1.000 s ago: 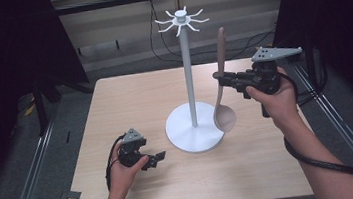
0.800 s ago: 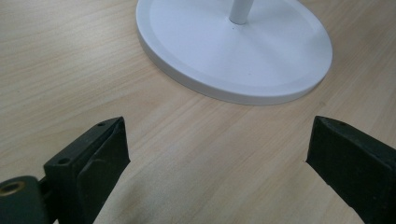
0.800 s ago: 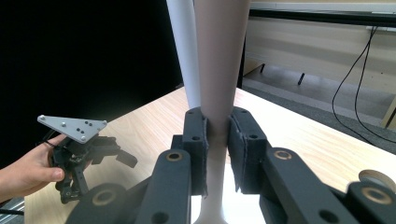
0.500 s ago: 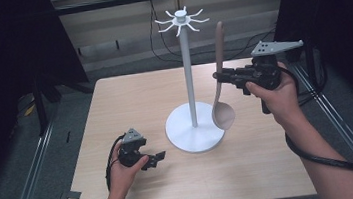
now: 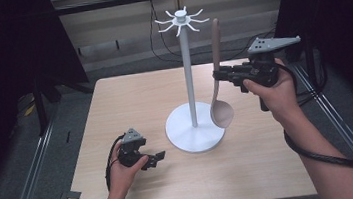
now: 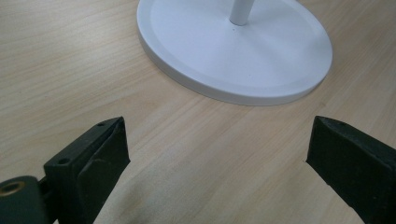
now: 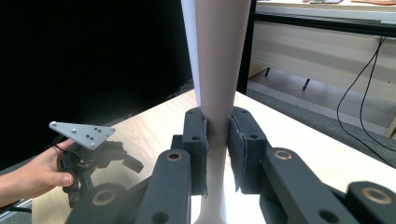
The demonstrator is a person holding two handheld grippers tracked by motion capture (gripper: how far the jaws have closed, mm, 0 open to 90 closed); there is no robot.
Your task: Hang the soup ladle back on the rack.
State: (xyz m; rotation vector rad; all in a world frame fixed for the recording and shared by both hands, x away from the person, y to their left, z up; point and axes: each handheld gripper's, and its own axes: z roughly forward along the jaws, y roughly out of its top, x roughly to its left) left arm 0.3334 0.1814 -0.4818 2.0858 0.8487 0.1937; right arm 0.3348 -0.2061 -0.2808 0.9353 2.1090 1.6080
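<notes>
Nearest the person, at about 7 o'clock on the pale wooden tabletop (image 5: 128, 95), the left gripper (image 5: 152, 160) rests low on the wood in the person's left hand (image 5: 125, 172). In the left gripper view its jaws stand wide apart with nothing between them, pointing at the round base of the tall white metal utensil stand (image 6: 243, 51), which lies near but apart from them.

That stand (image 5: 188, 78) sits near the tabletop's centre, its thin pole rising to a crown of small curved hooks (image 5: 179, 19) at the top.

Just beside the pole, at about 3 o'clock from it, a long brown wooden spoon (image 5: 219, 94) hangs upright in the air, bowl down near the base's edge and handle tip up, just below the hooks. The right gripper (image 5: 219, 76), held up at about 2 o'clock by the right hand (image 5: 274, 93), has its jaws clamped on the spoon's handle (image 7: 217, 84), pads pressed against both sides in the right gripper view.
</notes>
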